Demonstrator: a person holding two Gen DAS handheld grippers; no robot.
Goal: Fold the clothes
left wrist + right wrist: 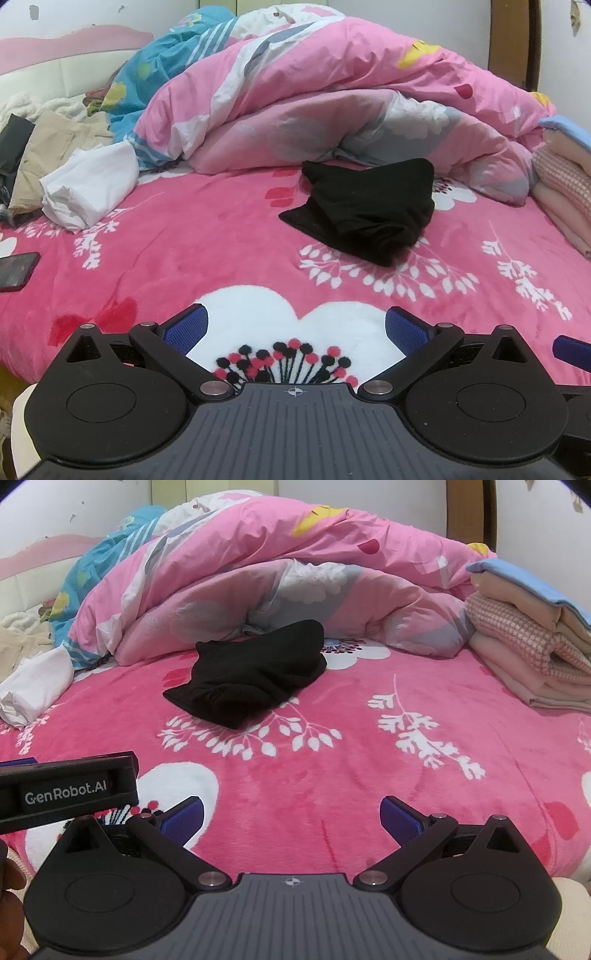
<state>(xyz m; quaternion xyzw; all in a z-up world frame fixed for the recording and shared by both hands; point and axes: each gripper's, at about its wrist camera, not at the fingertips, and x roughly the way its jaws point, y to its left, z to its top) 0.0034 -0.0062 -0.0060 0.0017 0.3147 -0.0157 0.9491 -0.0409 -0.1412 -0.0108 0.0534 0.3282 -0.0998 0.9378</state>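
Note:
A crumpled black garment (369, 206) (251, 675) lies in a heap on the pink flowered blanket (207, 258) (351, 760), just in front of the bunched duvet. My left gripper (295, 326) hovers open over the near edge of the bed, well short of the garment, blue pads (186, 328) wide apart with nothing between them. My right gripper (291, 814) is open too, beside the left one, equally far from the garment. The left gripper's body (70, 792) shows at the left of the right wrist view.
A bulky pink and blue duvet (314, 96) fills the back of the bed. At the left lie a white garment (88, 188), beige clothes (51, 147) and a phone (16, 271). A stack of folded clothes (528, 642) sits at the right.

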